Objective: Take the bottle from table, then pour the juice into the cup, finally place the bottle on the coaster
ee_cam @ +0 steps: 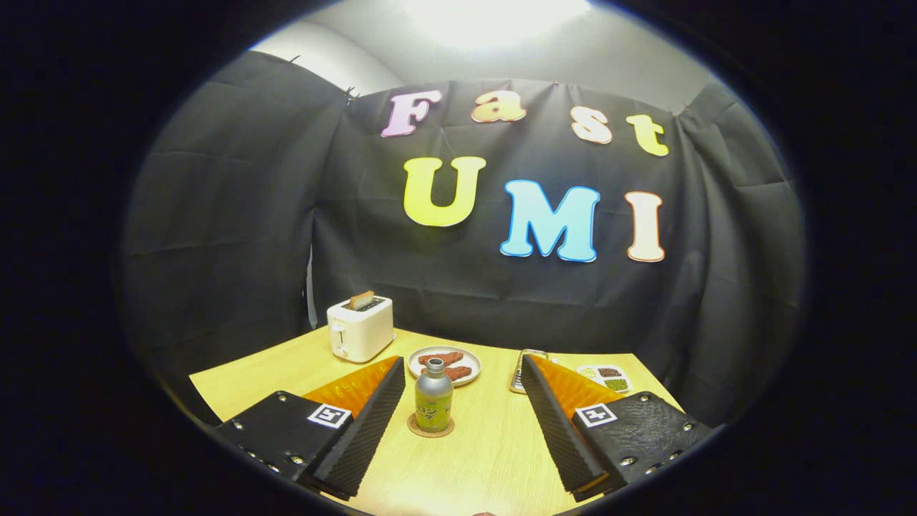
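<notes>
Gripper view: one bottle upright on one coaster, gripper fingers spread apart, touching nothing.

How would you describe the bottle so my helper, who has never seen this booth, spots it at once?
On the wooden table, between the open fingers of the hand-held gripper, a bottle stands upright on a round coaster. It is nearer than the plate and toaster, and alone has a grey top and green label.

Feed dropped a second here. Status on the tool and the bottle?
Tool open, fingers wide apart, touching nothing. Bottle upright on coaster, between the fingers. Plate and toaster beyond; nothing blocking.
</notes>
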### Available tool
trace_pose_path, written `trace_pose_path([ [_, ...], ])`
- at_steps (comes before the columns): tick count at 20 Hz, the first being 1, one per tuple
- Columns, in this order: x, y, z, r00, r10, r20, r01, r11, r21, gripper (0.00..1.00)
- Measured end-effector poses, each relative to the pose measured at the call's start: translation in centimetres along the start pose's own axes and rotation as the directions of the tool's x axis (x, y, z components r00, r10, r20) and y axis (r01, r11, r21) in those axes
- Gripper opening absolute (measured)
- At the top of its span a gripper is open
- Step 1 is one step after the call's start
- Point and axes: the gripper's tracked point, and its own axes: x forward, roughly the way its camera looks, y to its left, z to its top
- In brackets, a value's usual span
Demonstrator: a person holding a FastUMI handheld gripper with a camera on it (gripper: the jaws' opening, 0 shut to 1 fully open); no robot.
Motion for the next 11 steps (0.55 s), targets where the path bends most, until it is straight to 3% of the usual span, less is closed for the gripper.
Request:
trace_pose_path([
  [11, -5.0, -5.3, 2.4, 0.979, -0.152, 0.134, 0.137, 0.984, 0.114, 0.98],
])
